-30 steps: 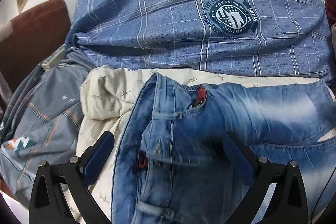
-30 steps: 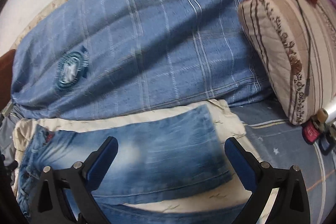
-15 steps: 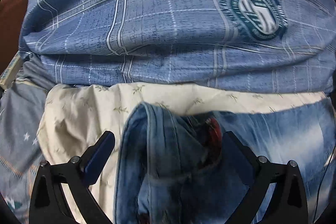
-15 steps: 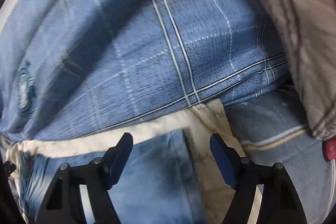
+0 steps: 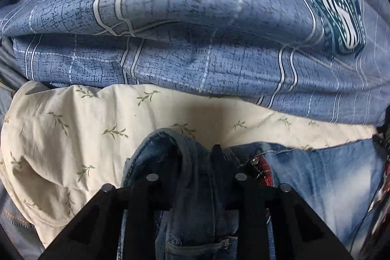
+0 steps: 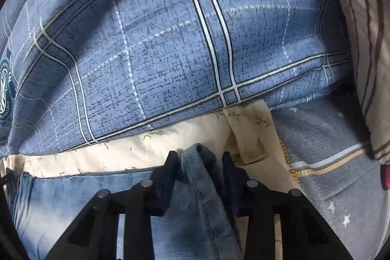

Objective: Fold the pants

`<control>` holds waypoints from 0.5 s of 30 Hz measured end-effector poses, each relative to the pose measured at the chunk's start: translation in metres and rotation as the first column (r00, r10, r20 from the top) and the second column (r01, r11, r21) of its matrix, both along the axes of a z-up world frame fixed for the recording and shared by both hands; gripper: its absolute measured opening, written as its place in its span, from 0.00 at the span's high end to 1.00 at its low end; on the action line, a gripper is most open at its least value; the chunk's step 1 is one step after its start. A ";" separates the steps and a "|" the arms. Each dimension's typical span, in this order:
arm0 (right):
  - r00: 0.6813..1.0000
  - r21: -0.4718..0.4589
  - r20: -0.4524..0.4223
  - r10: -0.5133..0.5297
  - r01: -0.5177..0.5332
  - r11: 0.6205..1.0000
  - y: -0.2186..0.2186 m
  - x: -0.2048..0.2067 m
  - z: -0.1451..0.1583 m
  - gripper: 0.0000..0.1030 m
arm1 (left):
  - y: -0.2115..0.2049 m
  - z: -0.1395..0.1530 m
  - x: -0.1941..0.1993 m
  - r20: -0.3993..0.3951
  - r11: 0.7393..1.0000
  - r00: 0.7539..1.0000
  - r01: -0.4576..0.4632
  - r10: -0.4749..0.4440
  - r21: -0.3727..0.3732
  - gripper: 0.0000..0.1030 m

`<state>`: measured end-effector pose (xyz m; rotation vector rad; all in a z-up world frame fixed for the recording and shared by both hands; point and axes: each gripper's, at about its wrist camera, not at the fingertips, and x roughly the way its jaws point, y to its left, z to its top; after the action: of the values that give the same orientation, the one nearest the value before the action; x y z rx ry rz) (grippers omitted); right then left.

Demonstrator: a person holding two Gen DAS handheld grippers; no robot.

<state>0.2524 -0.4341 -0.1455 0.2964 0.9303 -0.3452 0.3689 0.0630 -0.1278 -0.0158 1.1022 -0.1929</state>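
Both tools have dropped in close over the jeans (image 5: pixel 329 187). The left hand-held gripper (image 5: pixel 195 162), wide apart a second ago, has just been closing and now pinches the bunched waistband (toward 6 o'clock). The right hand-held gripper (image 6: pixel 199 162) has likewise just been closing onto the raised hem (image 6: pixel 199 155)

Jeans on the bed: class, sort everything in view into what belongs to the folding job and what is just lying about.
Job: jeans; left gripper, right gripper, both pinching denim.

Lying about: blue checked duvet; cream leaf-print sheet; striped cushion; grey star-print cloth.
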 end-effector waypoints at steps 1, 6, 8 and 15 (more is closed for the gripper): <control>1.000 0.000 0.012 -0.001 0.001 1.000 0.000 -0.003 0.003 0.70 | 0.001 0.003 0.000 0.000 1.000 1.000 0.002 -0.002 -0.007 0.79; 1.000 -0.001 0.026 0.012 -0.012 1.000 0.001 -0.013 0.018 0.72 | 0.001 0.010 0.000 -0.009 1.000 1.000 -0.005 0.005 0.019 0.76; 1.000 -0.010 0.018 0.019 -0.019 1.000 0.003 -0.014 0.018 0.72 | 0.001 0.007 0.000 -0.016 0.999 0.999 -0.029 0.029 0.026 0.67; 1.000 0.085 0.020 0.002 -0.004 0.996 -0.008 -0.008 0.004 0.39 | -0.007 -0.003 0.008 -0.027 1.000 1.000 -0.004 0.004 0.008 0.57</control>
<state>0.2446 -0.4425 -0.1414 0.3757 0.9270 -0.2995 0.3771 0.0560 -0.1305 -0.0135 1.1293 -0.1854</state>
